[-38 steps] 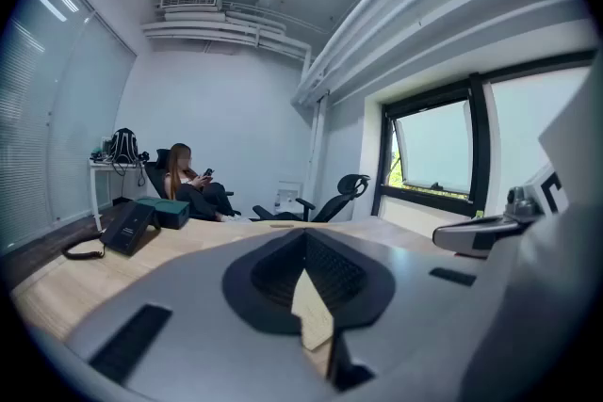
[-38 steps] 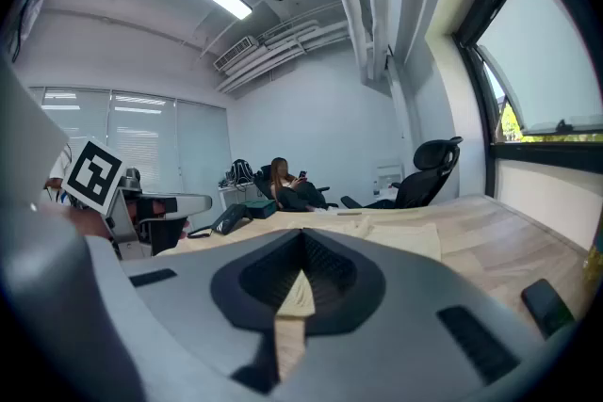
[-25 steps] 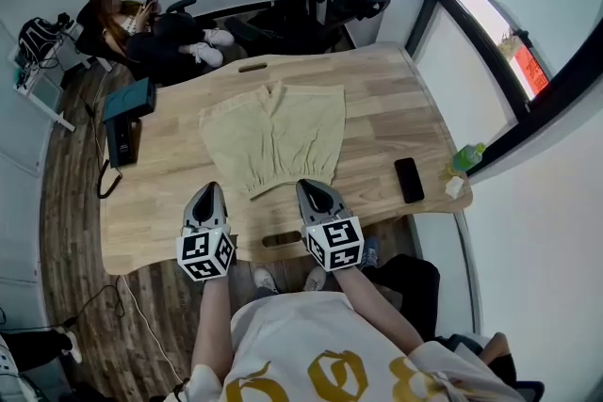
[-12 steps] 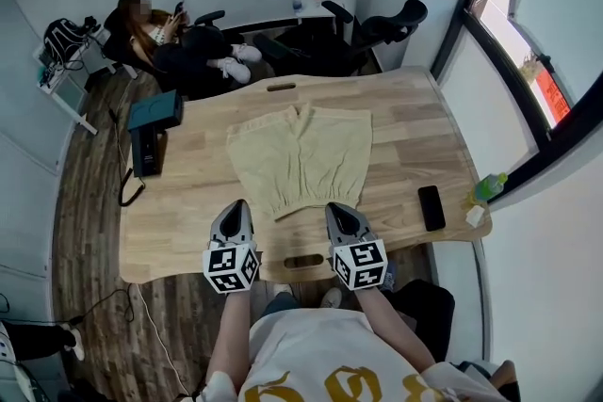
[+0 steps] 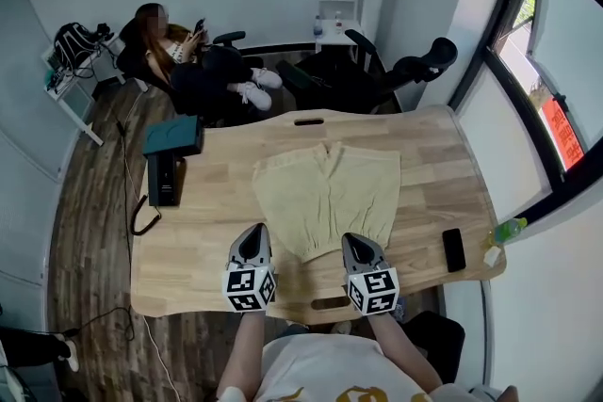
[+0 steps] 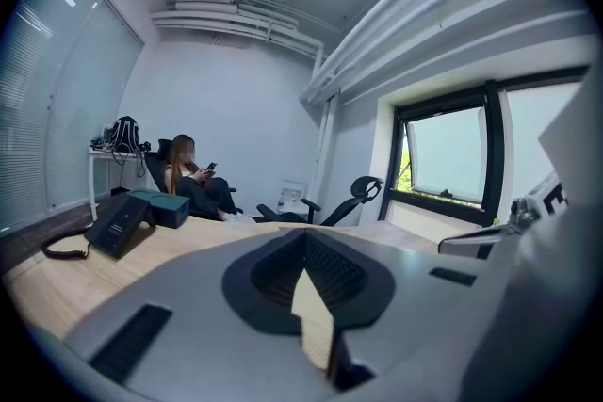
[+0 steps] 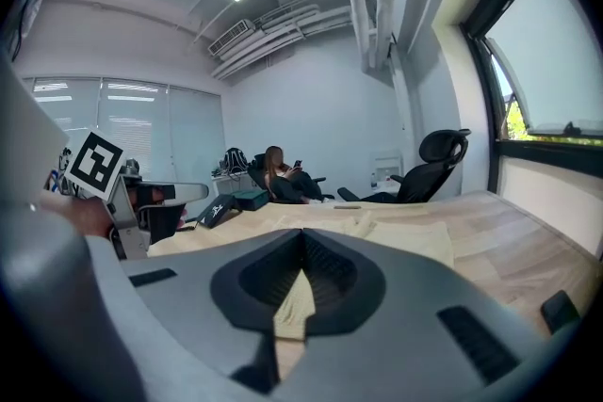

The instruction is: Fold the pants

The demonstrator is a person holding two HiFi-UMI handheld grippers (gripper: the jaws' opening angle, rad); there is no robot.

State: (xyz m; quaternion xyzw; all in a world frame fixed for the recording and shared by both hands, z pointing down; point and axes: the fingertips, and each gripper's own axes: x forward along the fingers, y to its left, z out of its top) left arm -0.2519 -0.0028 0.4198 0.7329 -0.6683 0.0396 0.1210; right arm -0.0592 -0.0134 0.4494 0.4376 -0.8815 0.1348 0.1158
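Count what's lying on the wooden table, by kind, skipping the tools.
Pants: 1
Phone: 1
Teal box: 1
Black corded device: 1
Total: 4; the green bottle at the right edge may be off the table.

My left gripper (image 6: 303, 238) hides the near counter (image 6: 42, 282) behind its body (pale sliver past its jaws: cloth or wood, can't tell).

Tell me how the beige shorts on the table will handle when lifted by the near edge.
Probably floppy: the shorts lie flat and limp on the table, so they'd likely sag from any pinch point. They look thin and light, so a push would likely bunch them rather than slide them whole.
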